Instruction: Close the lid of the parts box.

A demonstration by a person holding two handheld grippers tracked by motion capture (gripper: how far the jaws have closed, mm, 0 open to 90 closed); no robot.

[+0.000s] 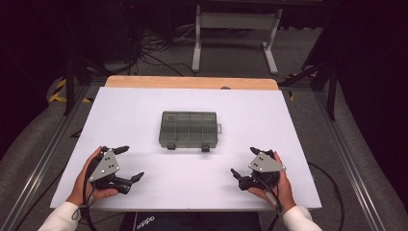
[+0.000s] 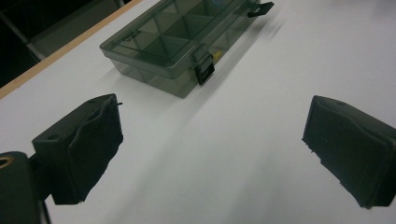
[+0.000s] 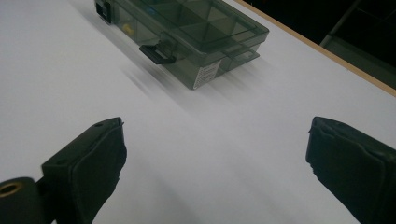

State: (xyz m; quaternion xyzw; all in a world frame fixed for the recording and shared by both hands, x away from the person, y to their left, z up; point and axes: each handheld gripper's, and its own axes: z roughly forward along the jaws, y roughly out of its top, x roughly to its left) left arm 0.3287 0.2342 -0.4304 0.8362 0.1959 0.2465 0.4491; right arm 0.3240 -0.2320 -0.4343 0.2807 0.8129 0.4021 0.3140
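High view is showing the smoky compartment box [image 1: 188, 130] lying closed mid-bench [image 1: 144, 101] while the left gripper [image 1: 128, 165] and right gripper [image 1: 245, 161] are resting near the front edge, fingers [image 2: 88, 144] spread wide and empty, so each should probably be approaching one black latch [image 2: 204, 72] squarely.

You can just make out pale lettering on the dark cloth [image 1: 144, 220] at your lap, below the near edge of the table [image 1: 298, 125]; it looks like "oppo" upside down, but it is too small to be sure. The compartment box [image 1: 188, 129] carries a white sticker [image 3: 207, 74] on one end wall and raised lettering [image 2: 132, 34] on its lid corner, both too blurred to read.
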